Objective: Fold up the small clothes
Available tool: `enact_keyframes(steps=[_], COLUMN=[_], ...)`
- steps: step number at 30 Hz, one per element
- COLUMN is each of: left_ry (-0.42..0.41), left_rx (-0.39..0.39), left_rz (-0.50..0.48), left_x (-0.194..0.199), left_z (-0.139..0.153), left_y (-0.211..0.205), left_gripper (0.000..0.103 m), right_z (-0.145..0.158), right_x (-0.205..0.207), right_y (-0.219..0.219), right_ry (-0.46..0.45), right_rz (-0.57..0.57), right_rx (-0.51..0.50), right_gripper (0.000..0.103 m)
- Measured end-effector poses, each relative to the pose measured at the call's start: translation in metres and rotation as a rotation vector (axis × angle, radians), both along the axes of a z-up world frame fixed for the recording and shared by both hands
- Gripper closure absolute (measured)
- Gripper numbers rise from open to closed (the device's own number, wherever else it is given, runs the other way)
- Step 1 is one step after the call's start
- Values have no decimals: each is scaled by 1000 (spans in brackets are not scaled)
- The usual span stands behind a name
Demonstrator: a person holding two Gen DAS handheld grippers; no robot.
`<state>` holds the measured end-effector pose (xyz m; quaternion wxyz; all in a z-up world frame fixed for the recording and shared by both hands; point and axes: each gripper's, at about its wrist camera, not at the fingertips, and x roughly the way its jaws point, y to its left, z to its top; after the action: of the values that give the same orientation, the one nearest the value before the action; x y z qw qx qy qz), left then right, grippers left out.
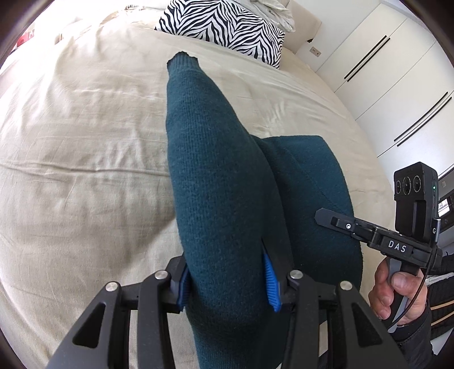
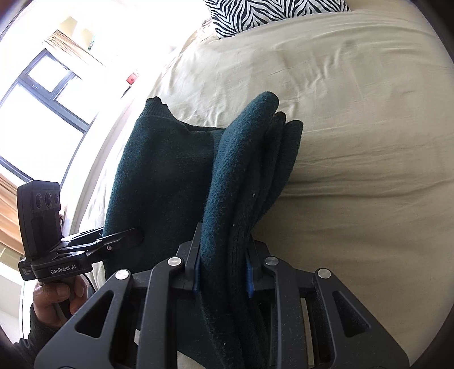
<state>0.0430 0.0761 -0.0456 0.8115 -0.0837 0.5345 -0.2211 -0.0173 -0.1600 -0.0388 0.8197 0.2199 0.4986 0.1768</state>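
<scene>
Reading "DAS" on right gripper (image 1: 323,217), "GenRobot.AI" on left gripper (image 2: 136,234). Both pinching dark teal knit garment (image 1: 221,176), bunched in thick folds.

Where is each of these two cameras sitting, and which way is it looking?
Left wrist view: mounted on the left gripper, looking down along its fingers at the dark teal garment they clamp over the bed; the right hand shows.
Right wrist view: mounted on the right gripper, looking down its fingers at bunched teal layers it clamps; the left hand shows.
Shared: garment, bed, zebra pillow, and each shows the other gripper.
</scene>
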Motion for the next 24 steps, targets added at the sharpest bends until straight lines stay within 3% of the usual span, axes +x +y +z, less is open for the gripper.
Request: enact_keyframes(steps=[7, 9, 12, 19, 24], left_ry=[19, 27, 20, -7, -112], left_rx=[30, 13, -7, -34, -10], left_rz=[14, 19, 33, 45, 68], left_x=[12, 12, 9, 6, -16], left_z=[-21, -32, -36, -39, -23], left_y=[-8, -1, 5, 9, 17], left_gripper=[54, 47, 39, 30, 31], right_z=[-29, -44, -55, -57, -45], right_x=[-8, -8, -12, -19, -37], right_y=[-15, -26, -33, -42, -58], right_ry=[38, 56, 49, 40, 10], right_rz=[-47, -68, -99, -135, -195], right_rx=[-21, 21, 37, 69, 53], right_gripper=[81, 79, 64, 56, 51])
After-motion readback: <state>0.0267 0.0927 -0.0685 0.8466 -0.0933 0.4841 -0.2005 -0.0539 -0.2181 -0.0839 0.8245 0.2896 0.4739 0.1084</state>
